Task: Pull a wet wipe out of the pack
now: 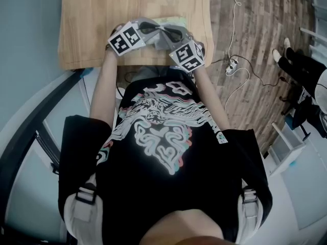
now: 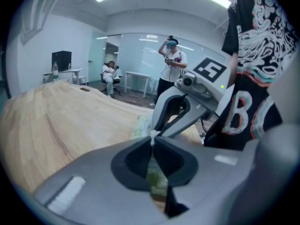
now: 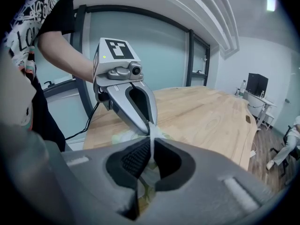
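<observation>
Your left claw (image 2: 153,140) is pinched shut on a white tuft of the wipe (image 2: 152,134) at its tips. Your right claw (image 3: 151,143) clamps the same wipe, a white strip between its pads. Both claws meet tip to tip just above the green pack (image 1: 172,20), which lies on the wooden surface (image 1: 92,24).

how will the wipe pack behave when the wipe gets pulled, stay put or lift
The pack looks flat and soft, so it is probably light and may lift or slide on the smooth table. The wet wipe, a thin white strip pinched by the left gripper and right gripper, looks limp and could stretch or tear.
</observation>
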A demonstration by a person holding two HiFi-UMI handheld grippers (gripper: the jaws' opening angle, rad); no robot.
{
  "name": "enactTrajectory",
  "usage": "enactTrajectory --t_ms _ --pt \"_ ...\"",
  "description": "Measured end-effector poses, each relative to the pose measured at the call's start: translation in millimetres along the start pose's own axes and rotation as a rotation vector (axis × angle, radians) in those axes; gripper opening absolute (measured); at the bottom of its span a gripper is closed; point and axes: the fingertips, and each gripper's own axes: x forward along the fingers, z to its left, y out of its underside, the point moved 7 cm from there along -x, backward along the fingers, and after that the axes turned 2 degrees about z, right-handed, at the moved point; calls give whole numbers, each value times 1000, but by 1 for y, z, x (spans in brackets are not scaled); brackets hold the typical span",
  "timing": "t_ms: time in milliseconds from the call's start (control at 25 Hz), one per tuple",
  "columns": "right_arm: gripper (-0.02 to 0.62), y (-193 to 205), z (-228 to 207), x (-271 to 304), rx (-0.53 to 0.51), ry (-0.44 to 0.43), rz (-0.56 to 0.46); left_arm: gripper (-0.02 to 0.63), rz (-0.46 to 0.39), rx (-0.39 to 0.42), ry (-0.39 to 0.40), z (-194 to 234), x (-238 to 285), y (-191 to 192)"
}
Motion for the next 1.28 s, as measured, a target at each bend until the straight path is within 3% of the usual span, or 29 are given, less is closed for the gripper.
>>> enactTrajectory --t_ms 680,1280 --pt "21 -3 -2 -3 19 28 24 2 -65 -167 -165 -1 -12 5" --pt "21 -1 0 -2 18 36 20 2 -91 -209 -260 -7 -16 5"
